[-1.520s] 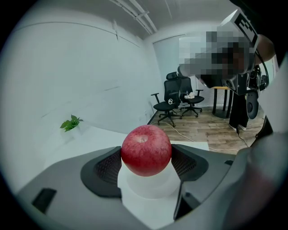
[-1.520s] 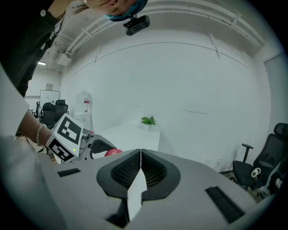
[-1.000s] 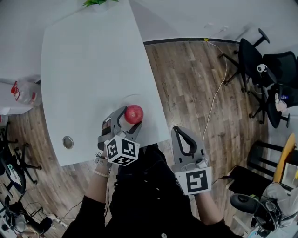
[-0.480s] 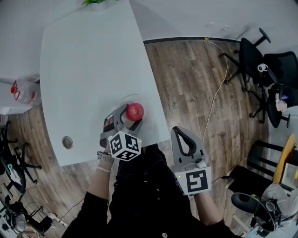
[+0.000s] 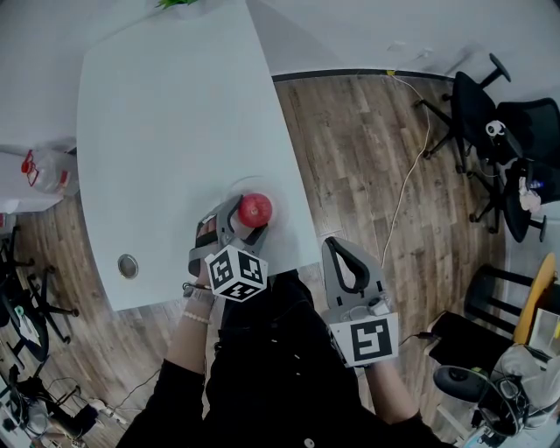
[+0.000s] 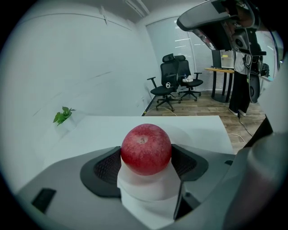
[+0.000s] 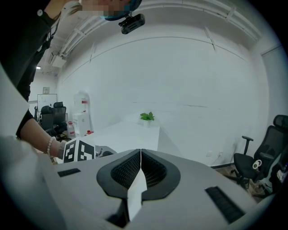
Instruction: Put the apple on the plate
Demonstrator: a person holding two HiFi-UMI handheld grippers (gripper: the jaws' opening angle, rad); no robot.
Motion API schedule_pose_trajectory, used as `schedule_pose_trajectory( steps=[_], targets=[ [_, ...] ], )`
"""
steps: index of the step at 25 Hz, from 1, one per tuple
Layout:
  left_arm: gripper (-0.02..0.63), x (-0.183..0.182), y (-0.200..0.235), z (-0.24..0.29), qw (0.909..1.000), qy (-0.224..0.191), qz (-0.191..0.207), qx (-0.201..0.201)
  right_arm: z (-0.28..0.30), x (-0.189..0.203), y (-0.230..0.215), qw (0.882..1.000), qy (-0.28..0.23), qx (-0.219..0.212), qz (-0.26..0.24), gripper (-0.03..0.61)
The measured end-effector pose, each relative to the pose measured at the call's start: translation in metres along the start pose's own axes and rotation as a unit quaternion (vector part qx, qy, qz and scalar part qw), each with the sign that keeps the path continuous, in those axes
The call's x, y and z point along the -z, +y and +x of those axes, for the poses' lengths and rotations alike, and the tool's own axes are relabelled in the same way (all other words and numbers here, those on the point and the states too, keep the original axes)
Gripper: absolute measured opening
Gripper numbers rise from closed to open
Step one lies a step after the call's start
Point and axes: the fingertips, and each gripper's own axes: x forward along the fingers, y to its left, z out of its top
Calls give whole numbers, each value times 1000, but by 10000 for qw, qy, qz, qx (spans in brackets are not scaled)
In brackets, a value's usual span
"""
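Note:
A red apple (image 5: 255, 210) sits between the jaws of my left gripper (image 5: 248, 213), over a white plate (image 5: 237, 185) that hardly shows against the white table (image 5: 166, 114), near the table's front right edge. In the left gripper view the apple (image 6: 146, 148) fills the gap and touches both dark pads (image 6: 107, 167); I cannot tell whether it rests on the plate. My right gripper (image 5: 347, 265) is shut with nothing in it, off the table above the wooden floor. In the right gripper view its pads (image 7: 129, 170) meet.
A small green plant (image 5: 181, 4) stands at the table's far end. A round metal grommet (image 5: 129, 267) sits near the front left. A water jug (image 5: 44, 172) stands at the left, office chairs (image 5: 490, 131) at the right, and a cable (image 5: 405, 179) crosses the floor.
My left gripper has shifted slightly forward and to the right with the apple, and its marker cube has turned a little. The right gripper has stayed put.

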Motion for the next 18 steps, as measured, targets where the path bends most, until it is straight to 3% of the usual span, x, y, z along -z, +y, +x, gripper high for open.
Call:
schedule_pose_trajectory(
  steps=[10, 18],
  targets=[
    [359, 3, -2, -1, 9998, 5, -167, 70, 2, 3, -1, 10000, 37, -39, 55, 41],
    [359, -3, 0, -2, 9978, -55, -642, 130, 12, 4, -12, 9999, 5, -53, 95, 41]
  ],
)
